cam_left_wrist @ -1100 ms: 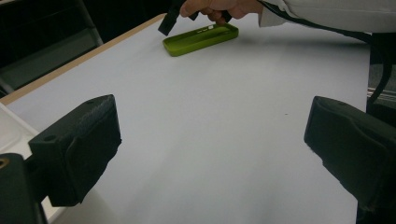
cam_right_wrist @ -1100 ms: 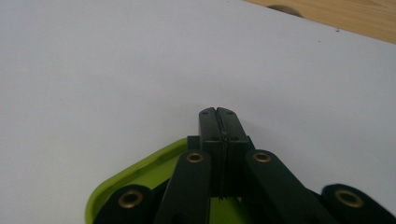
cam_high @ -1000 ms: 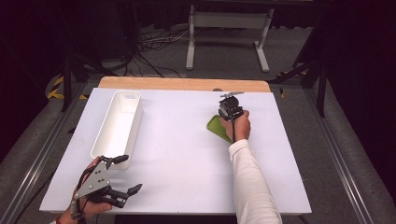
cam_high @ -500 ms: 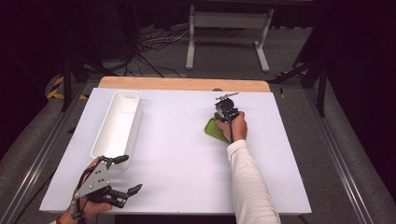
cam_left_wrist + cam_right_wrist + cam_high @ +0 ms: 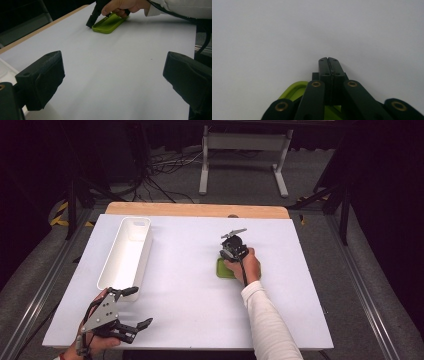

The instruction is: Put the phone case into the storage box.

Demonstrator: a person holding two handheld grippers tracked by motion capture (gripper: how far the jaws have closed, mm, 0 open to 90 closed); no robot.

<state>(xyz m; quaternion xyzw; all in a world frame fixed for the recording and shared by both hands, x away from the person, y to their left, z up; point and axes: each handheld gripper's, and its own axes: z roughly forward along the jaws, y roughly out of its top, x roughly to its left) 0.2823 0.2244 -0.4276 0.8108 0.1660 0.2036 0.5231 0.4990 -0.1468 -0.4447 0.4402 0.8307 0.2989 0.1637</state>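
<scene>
A green phone case [image 5: 223, 269] lies open side up, right of the middle of the white table [image 5: 185, 290]. My right gripper [image 5: 223, 255] points down and away at the case's far end, and the hand covers most of the case. Its jaws are pressed together with nothing between them; the tips [image 5: 328, 60] reach past the case's rim [image 5: 295, 90] over bare table. In the left gripper view that gripper's tip [image 5: 89, 24] stands by the corner of the case [image 5: 107, 24]. My left gripper [image 5: 140, 307] rests at the table's near left corner, open [image 5: 113, 75] and holding nothing.
A long white tray [image 5: 144, 251] stands on the left side of the table, and its rim [image 5: 5, 72] is close to my left gripper. A wooden strip [image 5: 195, 210] runs along the far edge. Beyond it are cables and a metal stand on the floor.
The right hand and its gripper have moved nearer and a little left, lower over the green case; the case seems to lie slightly nearer too. The left gripper has kept still.
</scene>
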